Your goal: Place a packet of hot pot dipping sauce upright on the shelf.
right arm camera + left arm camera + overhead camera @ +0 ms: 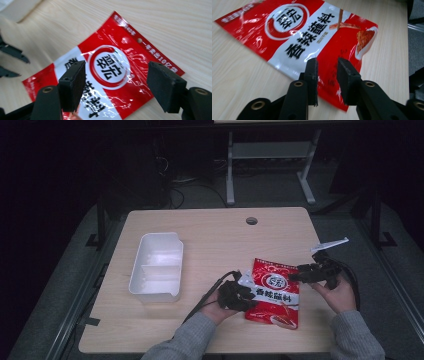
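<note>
Red seasoning sachet [274,292], flat on table [210,240]: likely light, limp, glossy-slick; grasp an edge; left gripper [327,65] jaws narrow, empty; right gripper [117,75] jaws wide, empty.

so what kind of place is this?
Probably a lab or data-collection workspace, not a kitchen: a light wooden desk with a cable hole, a second desk's metal frame behind, cables on the dark floor, and one staged red seasoning packet.

The left gripper [239,295] covered the red packet's [274,292] near left corner; whether its jaws actually pinched the edge was unclear.
</note>
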Demonstrator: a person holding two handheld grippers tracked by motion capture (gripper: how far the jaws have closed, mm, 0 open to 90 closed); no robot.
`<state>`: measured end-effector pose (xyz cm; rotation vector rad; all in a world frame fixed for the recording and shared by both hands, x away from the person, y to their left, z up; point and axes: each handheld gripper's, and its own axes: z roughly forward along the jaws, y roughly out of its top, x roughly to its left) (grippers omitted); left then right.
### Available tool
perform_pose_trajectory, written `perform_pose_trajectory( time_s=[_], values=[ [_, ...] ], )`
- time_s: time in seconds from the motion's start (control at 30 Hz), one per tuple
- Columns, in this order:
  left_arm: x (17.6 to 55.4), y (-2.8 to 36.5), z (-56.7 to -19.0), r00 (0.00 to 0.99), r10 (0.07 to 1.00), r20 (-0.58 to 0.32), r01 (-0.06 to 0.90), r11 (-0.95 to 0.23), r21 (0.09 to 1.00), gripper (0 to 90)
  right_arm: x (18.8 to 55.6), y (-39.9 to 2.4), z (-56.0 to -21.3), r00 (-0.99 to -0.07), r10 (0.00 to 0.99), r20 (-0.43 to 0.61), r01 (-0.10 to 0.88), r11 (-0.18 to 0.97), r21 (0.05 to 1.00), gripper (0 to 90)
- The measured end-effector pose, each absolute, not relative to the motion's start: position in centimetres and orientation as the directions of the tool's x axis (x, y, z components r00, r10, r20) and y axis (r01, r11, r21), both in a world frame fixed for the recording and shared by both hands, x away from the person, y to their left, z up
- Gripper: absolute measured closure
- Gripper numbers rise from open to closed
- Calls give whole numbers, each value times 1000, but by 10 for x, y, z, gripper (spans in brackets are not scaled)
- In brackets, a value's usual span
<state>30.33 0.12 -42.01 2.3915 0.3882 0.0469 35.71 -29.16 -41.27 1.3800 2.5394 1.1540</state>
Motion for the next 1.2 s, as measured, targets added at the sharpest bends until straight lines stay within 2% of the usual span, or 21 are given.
perform_pose_trajectory(
  time_s=[0.37, 0.43, 0.57, 1.2],
  values=[
    [305, -33, -439, 962, 260, -89, 265, -794, 547, 724, 363, -307, -431, -521, 785, 334, 773, 269, 575, 335],
    [307, -32, -440, 957, 270, -110, 284, -780, 557, 731, 363, -310, -434, -509, 789, 343, 781, 257, 570, 330],
    [304, -33, -440, 960, 266, -82, 267, -791, 551, 746, 363, -313, -439, -495, 784, 374, 791, 228, 568, 328],
    [302, -32, -440, 961, 269, -70, 261, -789, 556, 751, 368, -307, -458, -458, 782, 423, 840, 224, 495, 351]
  ],
)
